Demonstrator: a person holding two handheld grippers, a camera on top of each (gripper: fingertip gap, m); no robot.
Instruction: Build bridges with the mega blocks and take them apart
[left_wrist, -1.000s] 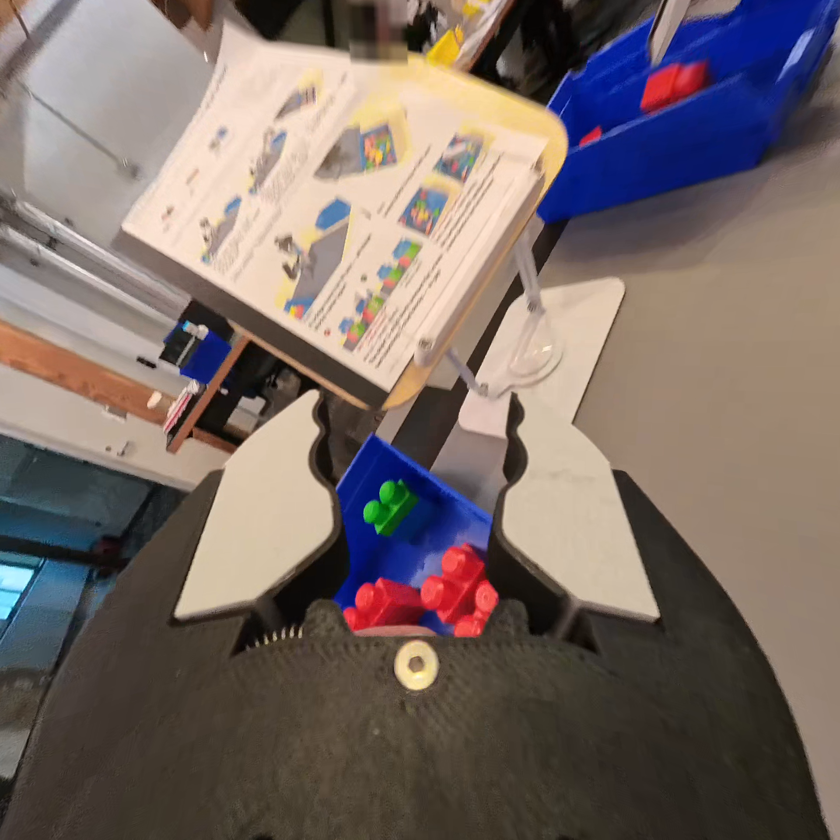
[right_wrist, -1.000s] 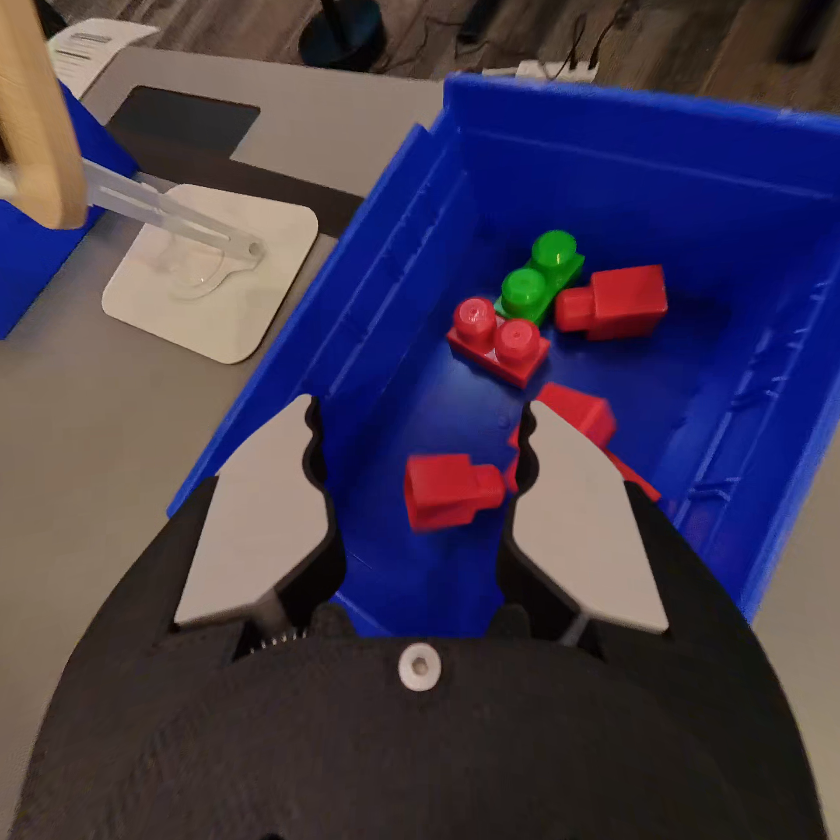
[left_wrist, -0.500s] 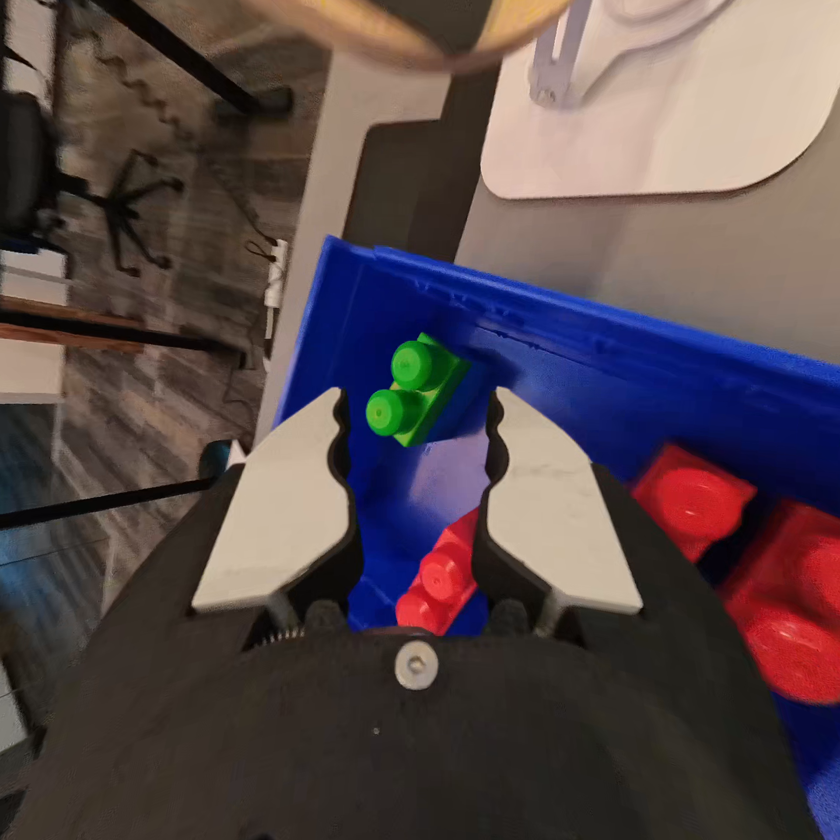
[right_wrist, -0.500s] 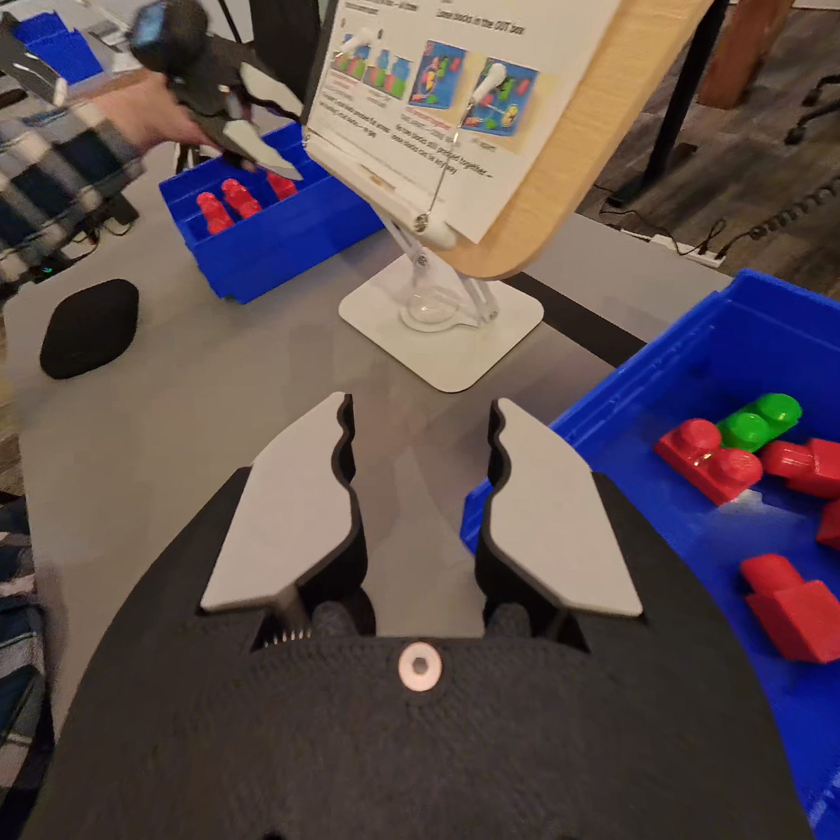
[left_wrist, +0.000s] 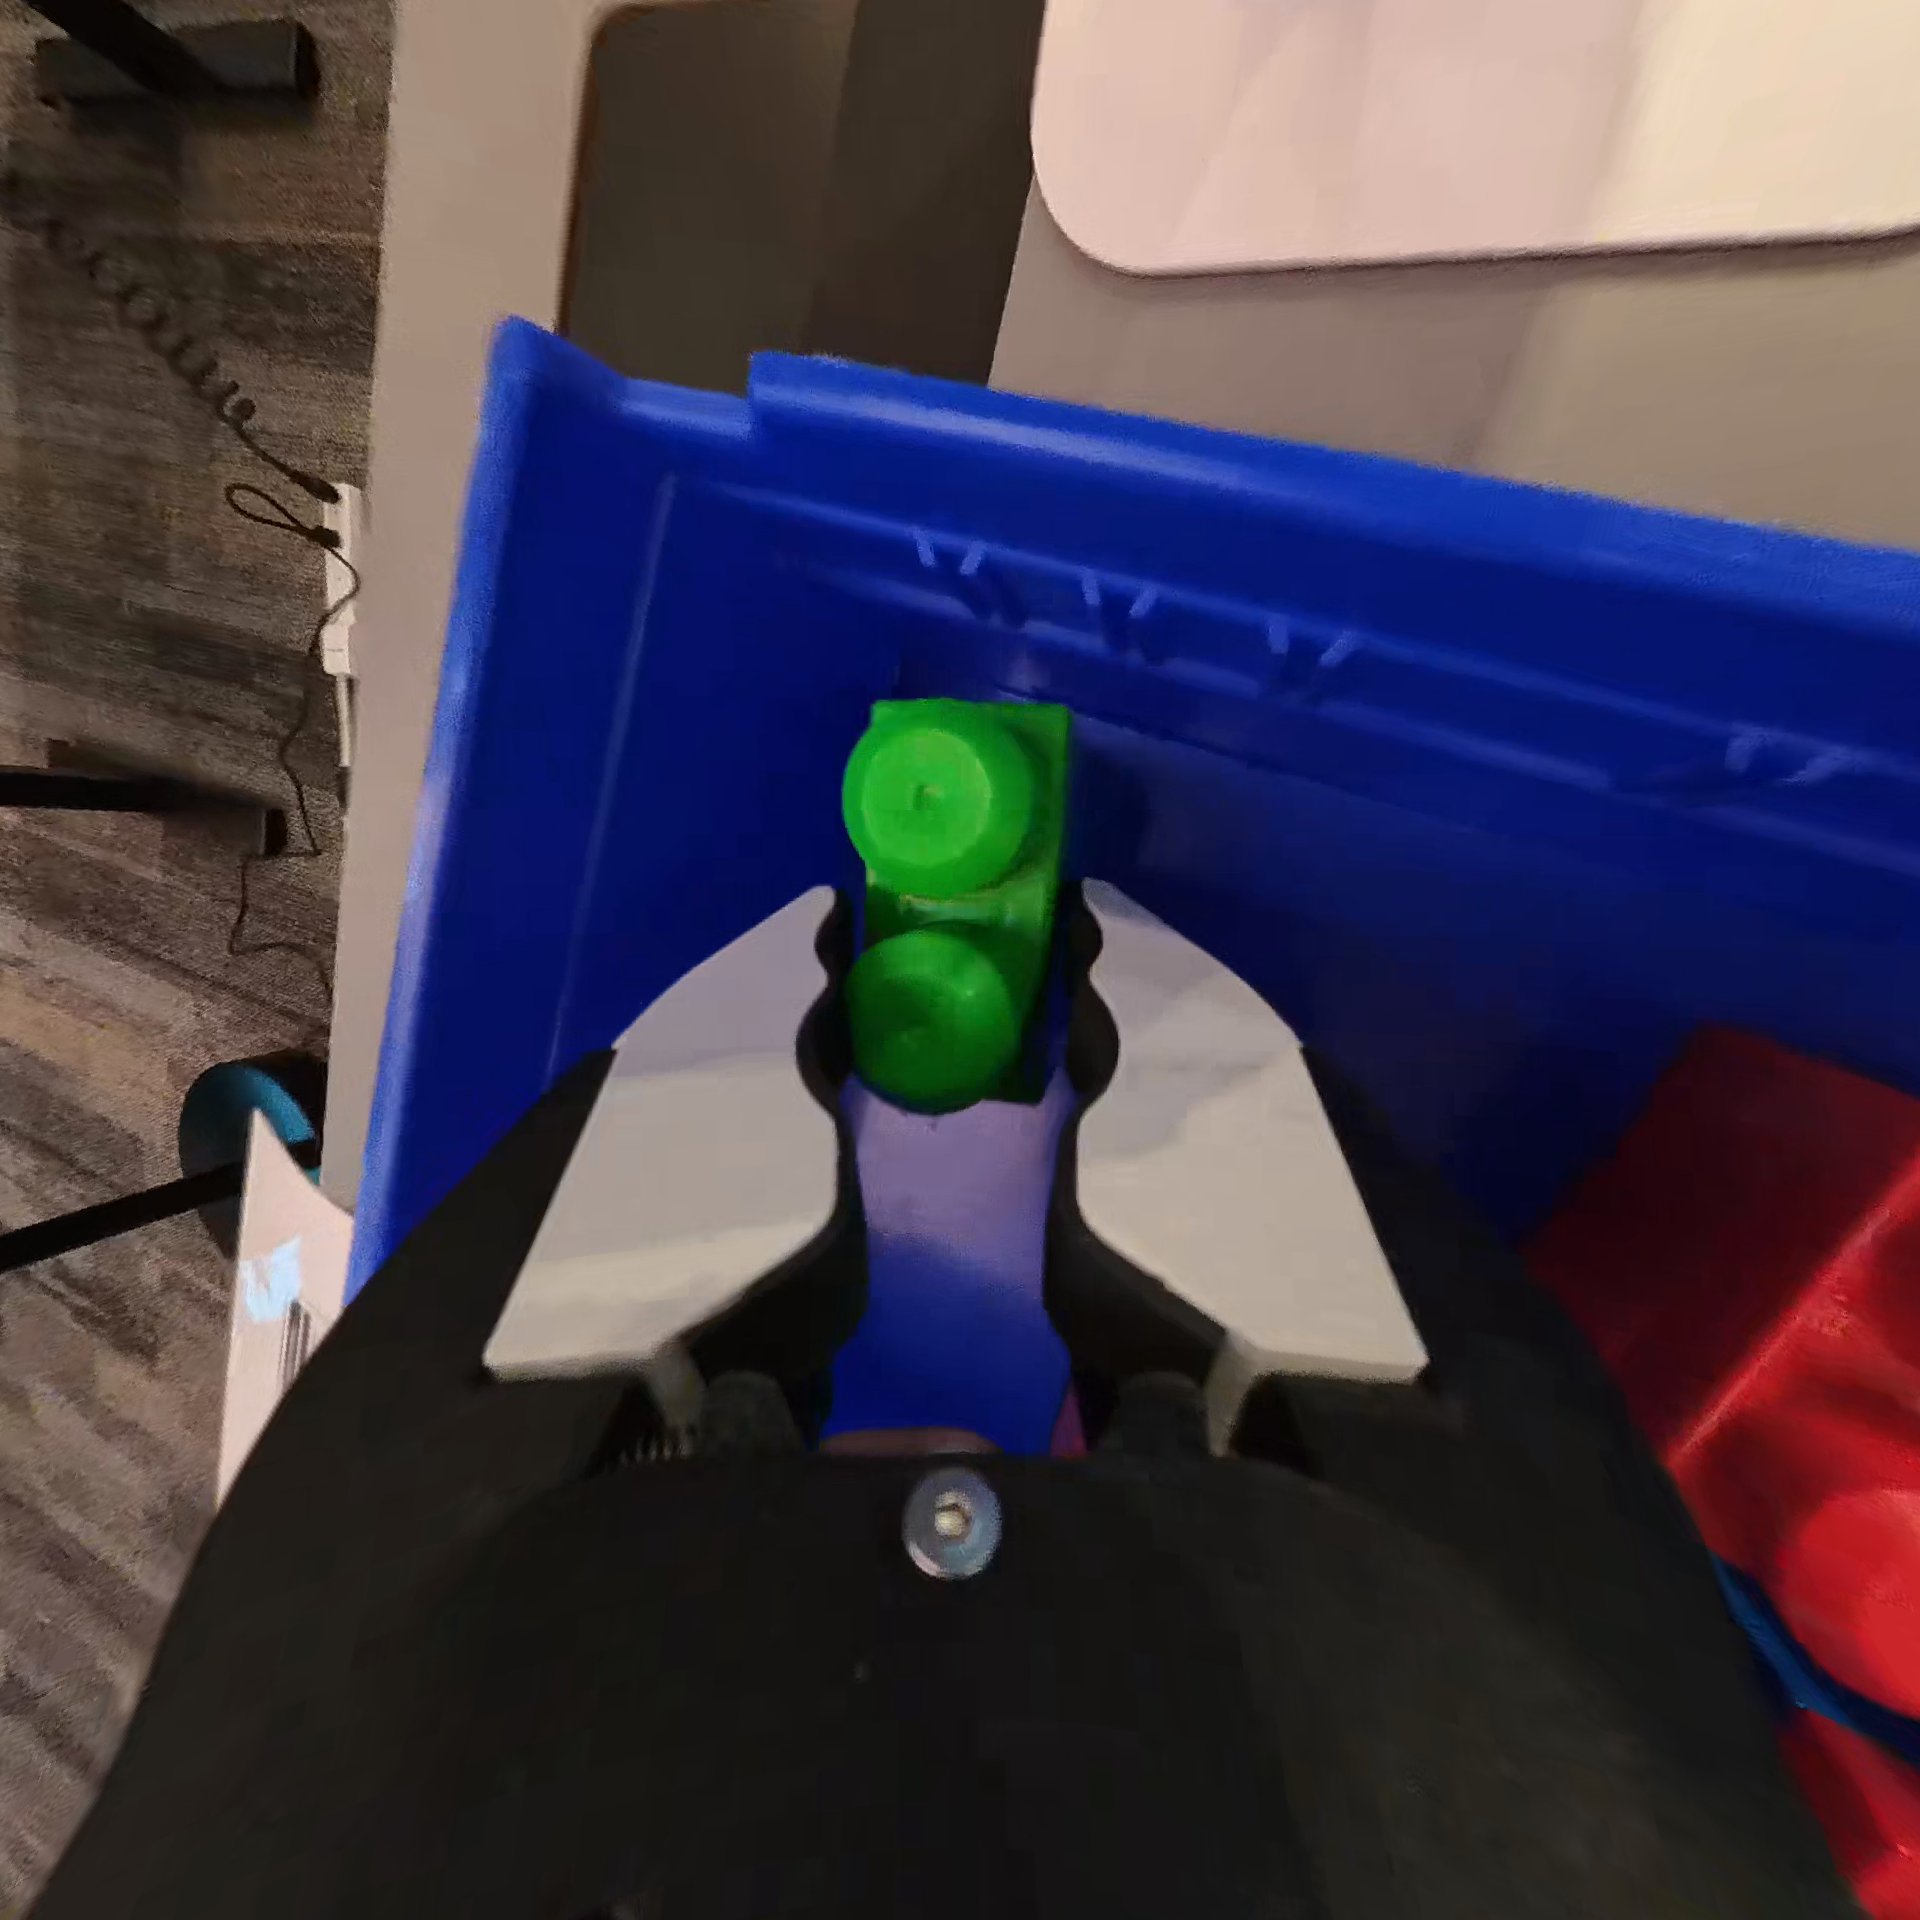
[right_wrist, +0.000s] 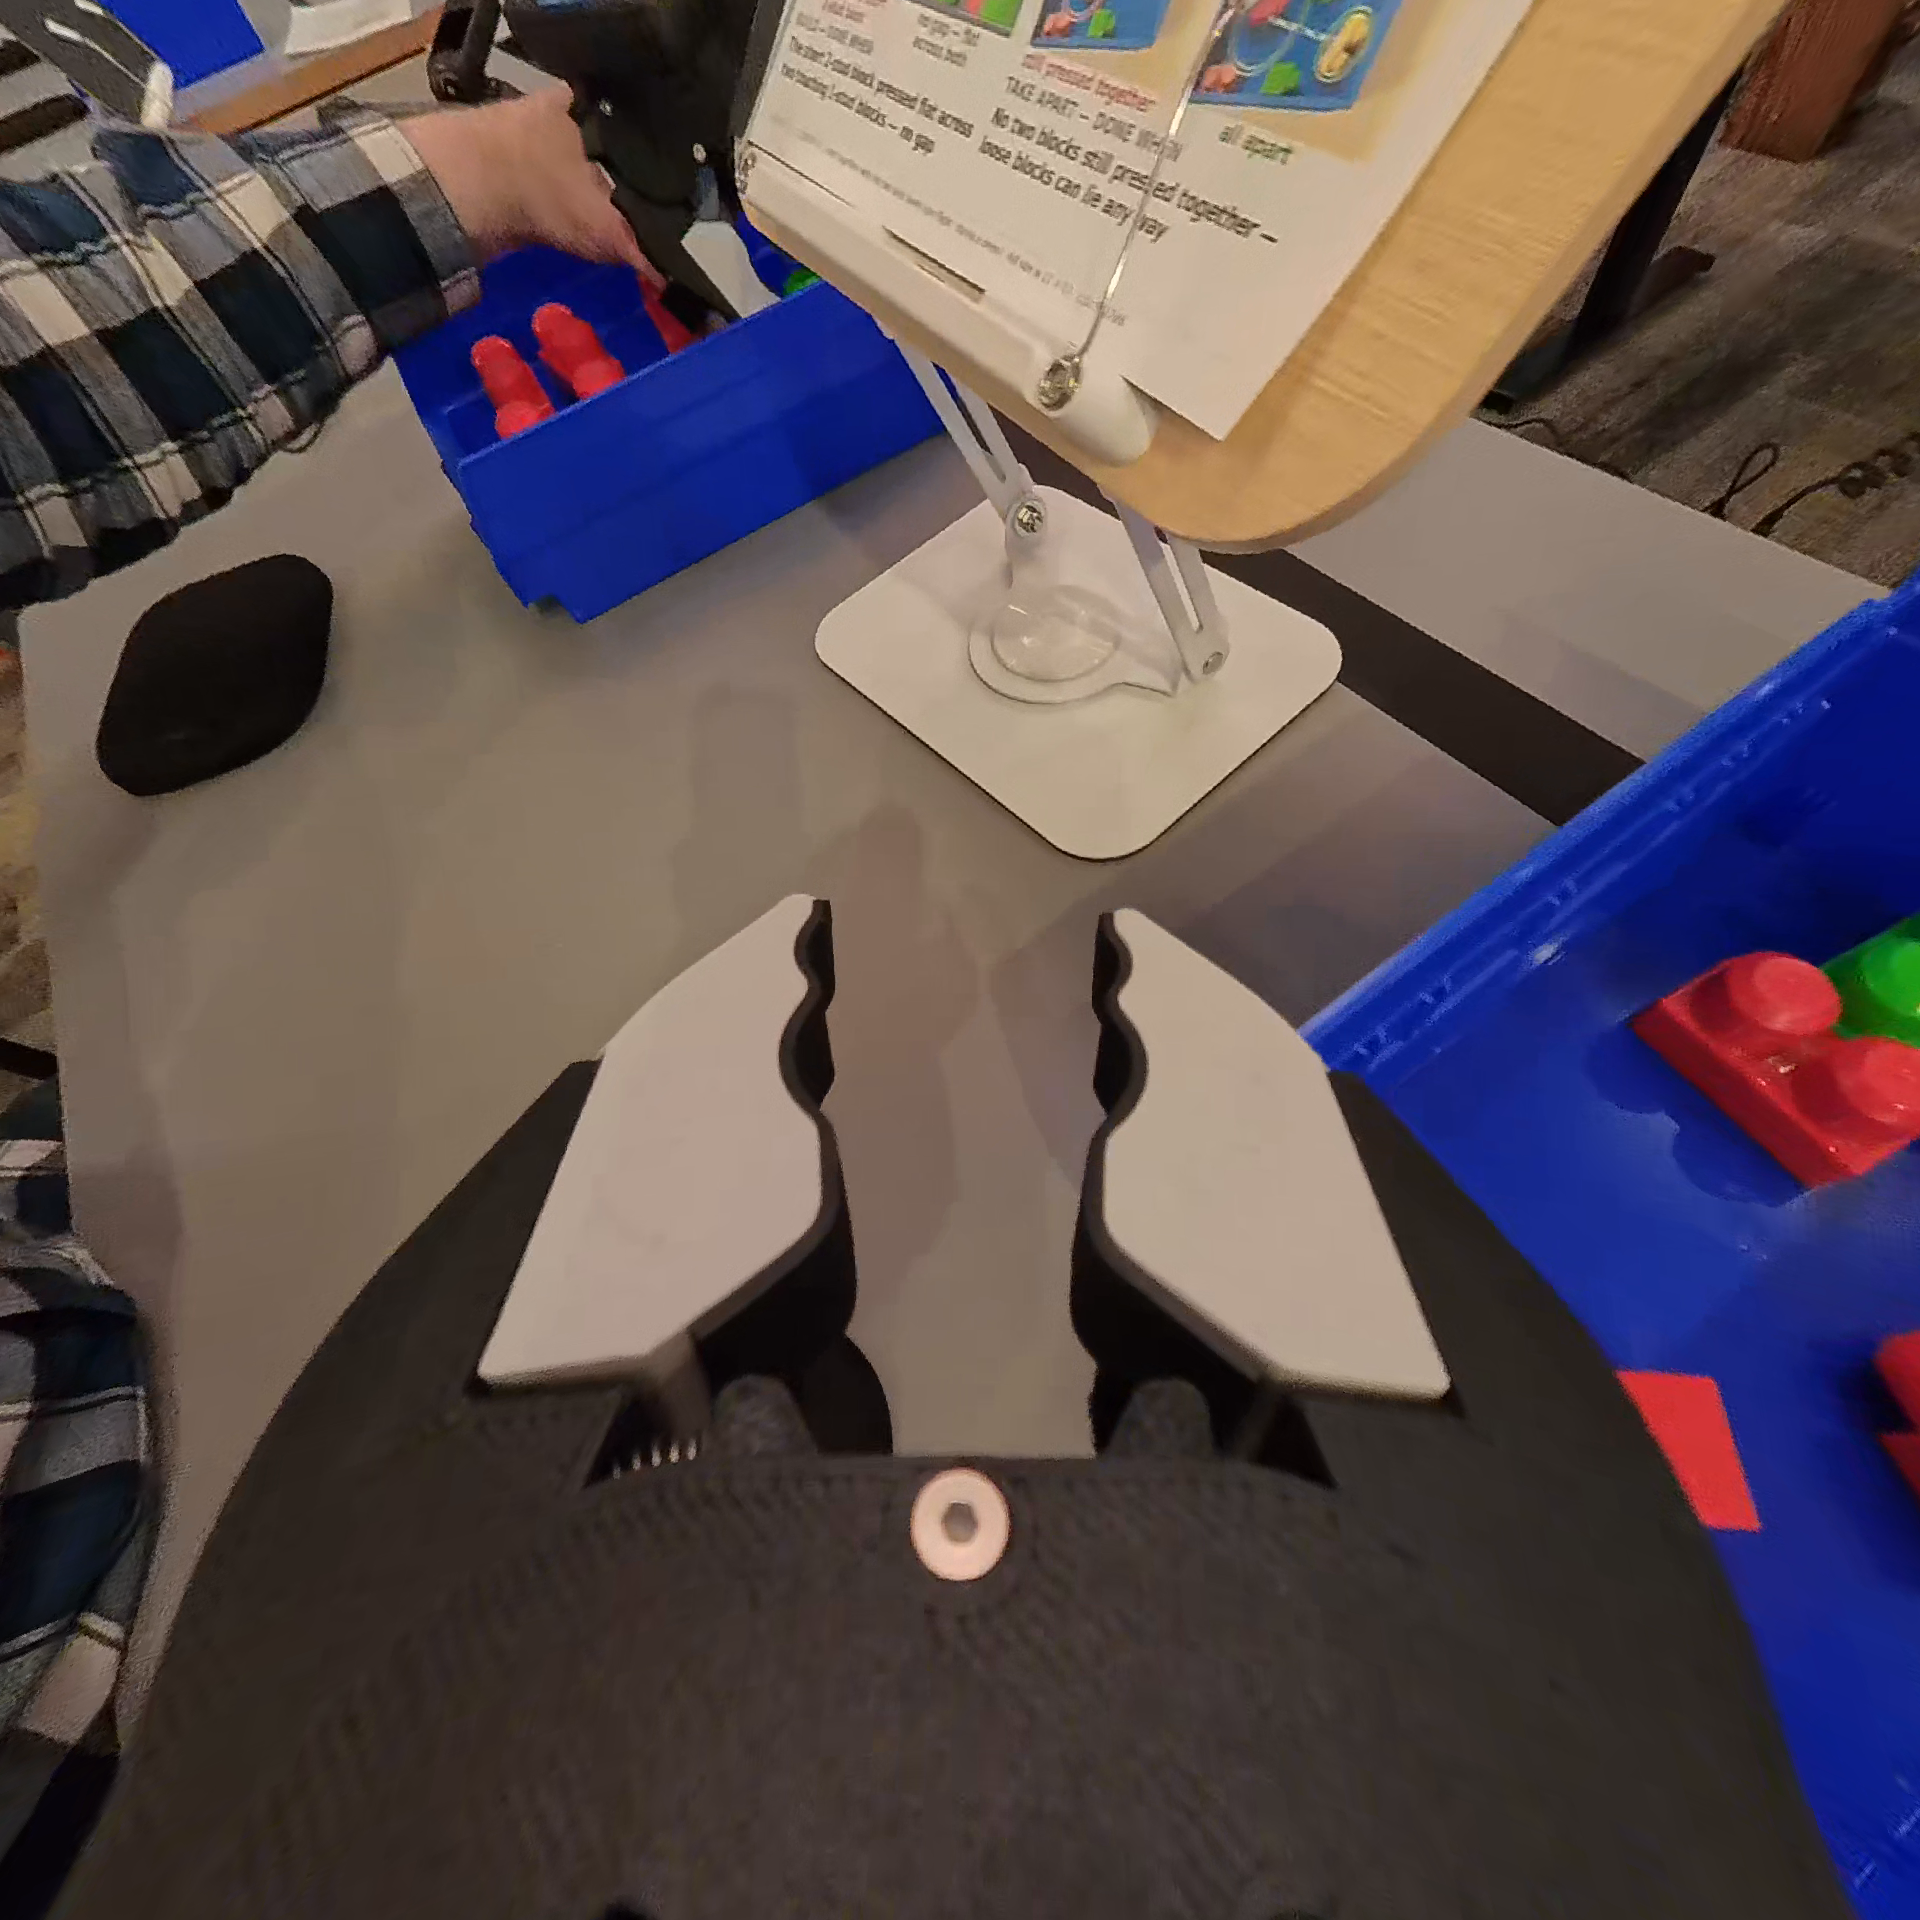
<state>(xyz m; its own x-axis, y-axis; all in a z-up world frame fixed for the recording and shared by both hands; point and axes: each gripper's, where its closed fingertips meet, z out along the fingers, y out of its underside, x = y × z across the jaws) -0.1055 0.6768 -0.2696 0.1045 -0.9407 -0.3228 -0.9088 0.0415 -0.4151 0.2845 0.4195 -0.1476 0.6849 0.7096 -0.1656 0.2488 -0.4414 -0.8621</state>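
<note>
Inside the blue bin (left_wrist: 644, 831), left tongs (left_wrist: 954, 971) flank the green block (left_wrist: 956, 831).

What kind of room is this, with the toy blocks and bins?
Probably an office or lab workstation set up for a practice exercise, not a playroom. A grey table holds blue bins of sorted blocks, an instruction sheet sits propped on a stand, and cables trail over the carpeted floor.

Grey table (right_wrist: 520, 831), dark wood-look floor (left_wrist: 156, 935)
</note>
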